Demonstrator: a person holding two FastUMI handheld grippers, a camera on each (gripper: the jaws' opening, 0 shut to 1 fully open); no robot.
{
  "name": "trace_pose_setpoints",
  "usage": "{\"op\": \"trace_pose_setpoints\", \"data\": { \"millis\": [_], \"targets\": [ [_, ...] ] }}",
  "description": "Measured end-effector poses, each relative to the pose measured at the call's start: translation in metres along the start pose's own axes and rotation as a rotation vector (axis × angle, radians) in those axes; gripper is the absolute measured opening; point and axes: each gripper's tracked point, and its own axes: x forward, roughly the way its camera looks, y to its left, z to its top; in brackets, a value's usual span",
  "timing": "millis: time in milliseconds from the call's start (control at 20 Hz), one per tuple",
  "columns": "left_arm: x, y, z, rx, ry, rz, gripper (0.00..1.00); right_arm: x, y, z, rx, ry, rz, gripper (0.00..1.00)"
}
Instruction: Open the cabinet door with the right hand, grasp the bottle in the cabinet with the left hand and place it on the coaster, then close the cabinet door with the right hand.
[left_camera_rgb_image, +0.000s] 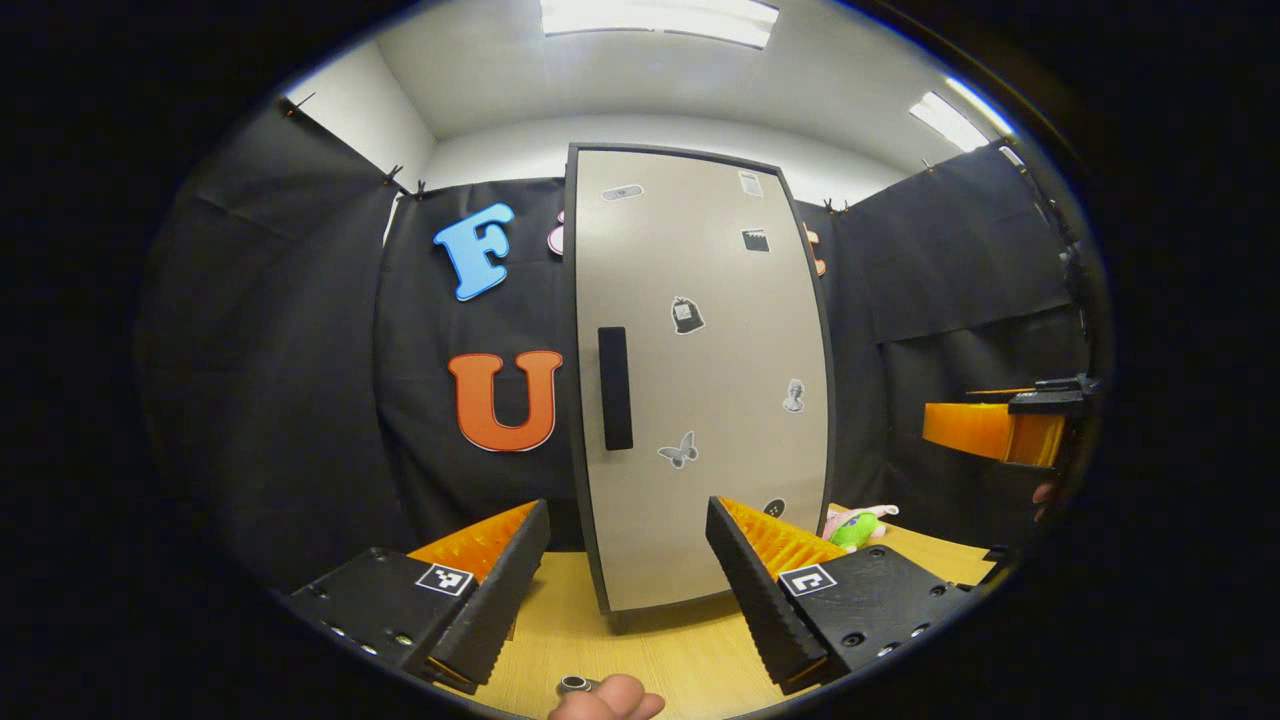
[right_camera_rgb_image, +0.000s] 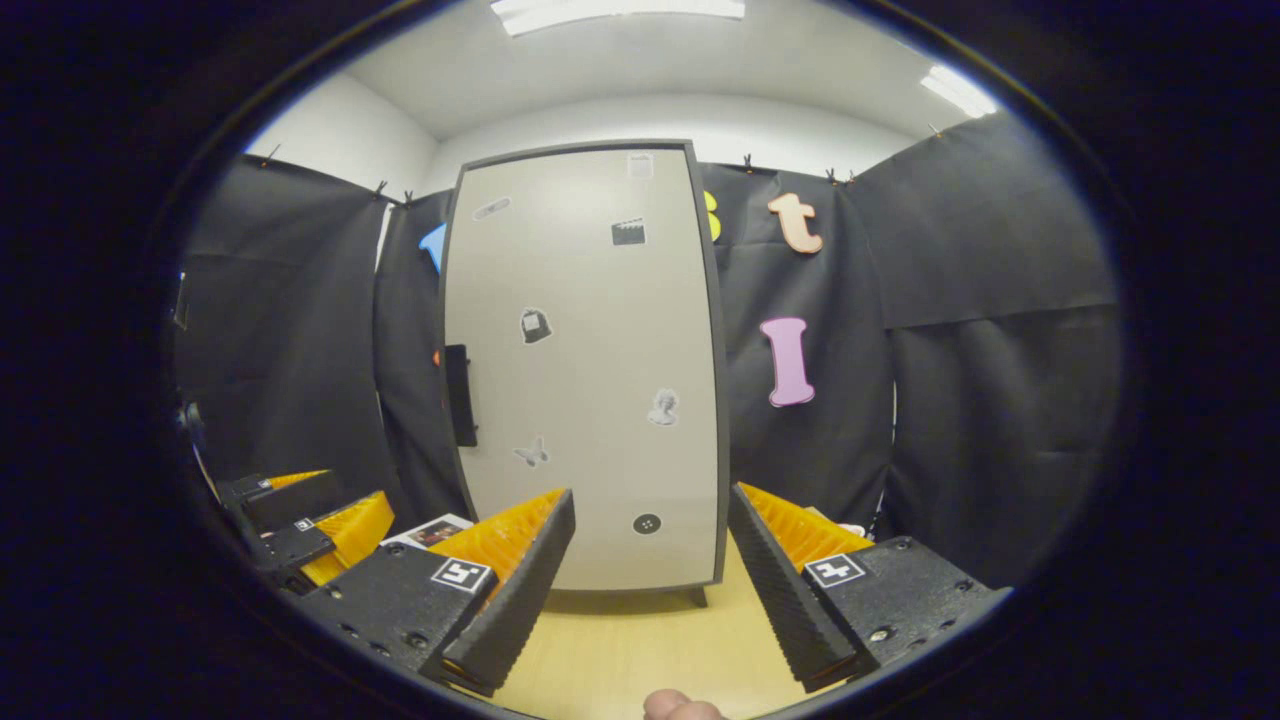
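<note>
1. The cabinet door (right_camera_rgb_image: 585, 370) is closed, so by the look of things the task stands at its first step: the right hand has to open it before the bottle can be reached. The bottle presumably sits behind the door, hidden from both cameras.

2. The right claw (right_camera_rgb_image: 650, 570) hangs in front of the cabinet with its fingers spread wide and nothing between them. It is apart from the door and has not touched it.

3. The handle (right_camera_rgb_image: 459, 395) is a dark vertical bar on the door's left edge, its long axis upright. In the right gripper view it lies up and to the left of the claw's centre line, so the coming move likely calls for a shift leftward and forward, with the fingers closing from either side of the upright bar.

4. The left claw (left_camera_rgb_image: 628, 575) also stands open and empty, facing the door over the wooden counter (left_camera_rgb_image: 640, 650). In the left gripper view the handle (left_camera_rgb_image: 615, 388) sits almost straight ahead, so the left claw looks better lined up with it, though the task gives the door to the right.

5. The right claw (left_camera_rgb_image: 995, 430) shows at the far right of the left gripper view, and the left claw (right_camera_rgb_image: 300, 525) at the lower left of the right gripper view.

6. A small soft toy (left_camera_rgb_image: 858, 525) lies on the counter to the cabinet's right. The coaster cannot be made out with certainty.
</note>
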Motion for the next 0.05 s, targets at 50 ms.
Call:
{"op": "trace_pose_setpoints", "data": {
  "millis": [50],
  "targets": [
    [0.0024, -0.0011, -0.0026, -0.003, 0.0, -0.01, 0.95, 0.0027, 0.0041, -0.0048, -0.015, 0.017, -0.002, 0.94]
  ]
}}
